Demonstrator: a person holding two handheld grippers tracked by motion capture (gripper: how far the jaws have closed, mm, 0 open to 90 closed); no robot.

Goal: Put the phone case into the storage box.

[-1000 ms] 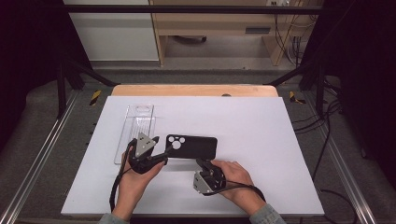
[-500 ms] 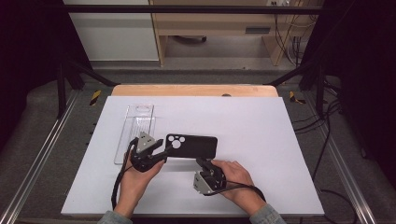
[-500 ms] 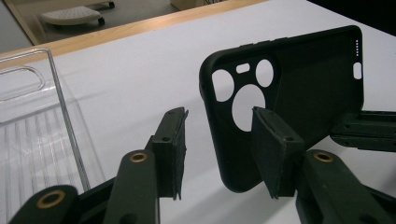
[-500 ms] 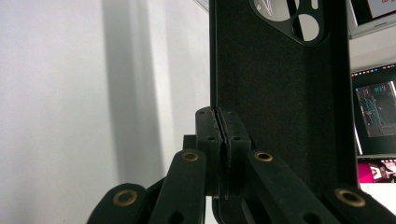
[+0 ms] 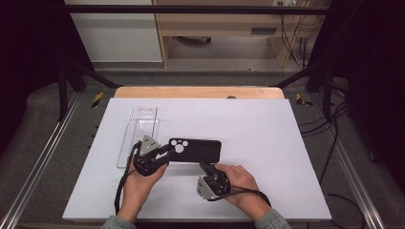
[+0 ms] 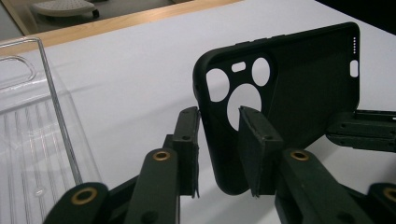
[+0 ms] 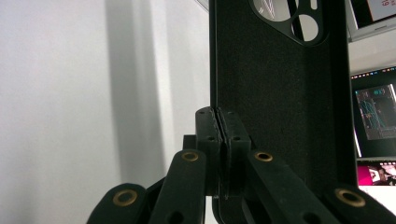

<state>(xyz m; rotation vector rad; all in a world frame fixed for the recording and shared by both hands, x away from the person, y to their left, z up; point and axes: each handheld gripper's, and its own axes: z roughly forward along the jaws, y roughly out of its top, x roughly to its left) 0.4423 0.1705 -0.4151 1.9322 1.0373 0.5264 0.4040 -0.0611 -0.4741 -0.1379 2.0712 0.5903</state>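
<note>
Two grippers on one phone case, hand-over half made

Two grippers are counted, one in each hand. The right gripper [image 7: 219, 116] is seen in its own view with the jaws pressed together on the long side wall of the black phone case [image 5: 196, 150], so the case is held up off the white table [image 5: 267, 124] on its edge; from above, the right gripper [image 5: 206, 168] sits at the case's lower edge. The left gripper [image 6: 219, 149] has its jaws set either side of the camera-cutout end of the phone case [image 6: 299, 93], and they have just been closing; one pad appears to meet the outer wall, while a gap shows between the other pad and the inner face, so a firm clamp is not yet judged to be made. In the high view the left gripper [image 5: 165, 151] is placed at the case's left end.

What is judged done: the case is lifted and steadied by the right gripper. What is judged left: the left grip is to be completed, and the case is then to be carried, probably toward the clear plastic tray [image 5: 138, 131] lying just beside the left hand [image 5: 138, 183].

Counted: two grippers, one phone case, one tray, one table.
</note>
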